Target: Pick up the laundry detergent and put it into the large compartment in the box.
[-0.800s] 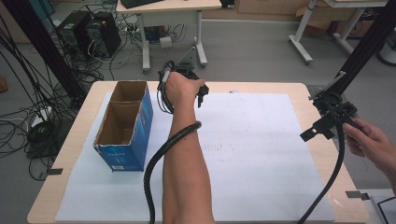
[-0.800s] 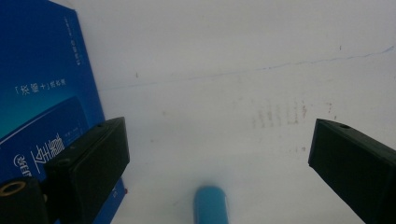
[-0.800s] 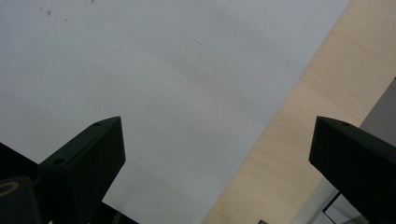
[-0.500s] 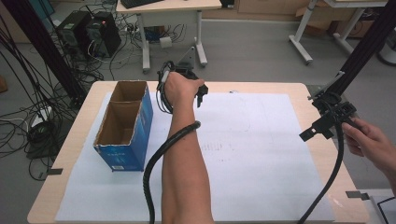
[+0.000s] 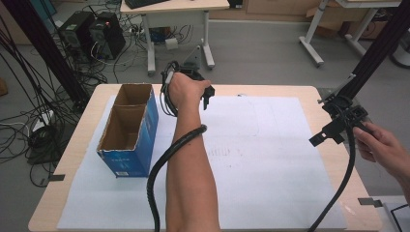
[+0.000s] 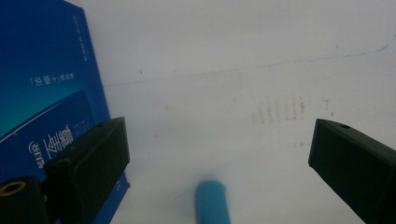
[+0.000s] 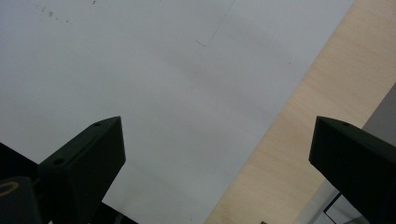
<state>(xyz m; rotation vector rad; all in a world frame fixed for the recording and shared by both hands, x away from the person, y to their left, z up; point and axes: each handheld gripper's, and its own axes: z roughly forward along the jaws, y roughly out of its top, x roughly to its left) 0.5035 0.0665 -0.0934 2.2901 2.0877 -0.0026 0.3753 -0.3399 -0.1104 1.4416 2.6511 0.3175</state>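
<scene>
My left gripper (image 5: pixel 205 96) is held by a hand over the far side of the table, just right of an open-topped blue cardboard box (image 5: pixel 129 130). In the left gripper view its jaws (image 6: pixel 219 140) stand wide open over the white paper, with the box's blue side (image 6: pixel 42 107) to the left. The rounded end of a blue cylinder (image 6: pixel 211 203) pokes up at the bottom between the jaws, touching neither. My right gripper (image 5: pixel 325 136) hangs in a hand near the table's right edge. Its jaws (image 7: pixel 219 140) are open with nothing between them, above the paper's border and bare wood.
A large white paper sheet (image 5: pixel 270 159) covers most of the wooden table (image 5: pixel 83 140). Thick black cables trail from both grippers across the table. Beyond the far edge are a desk (image 5: pixel 174 9), computer towers (image 5: pixel 92 34) and tangled floor cables. Black frame posts stand at both sides.
</scene>
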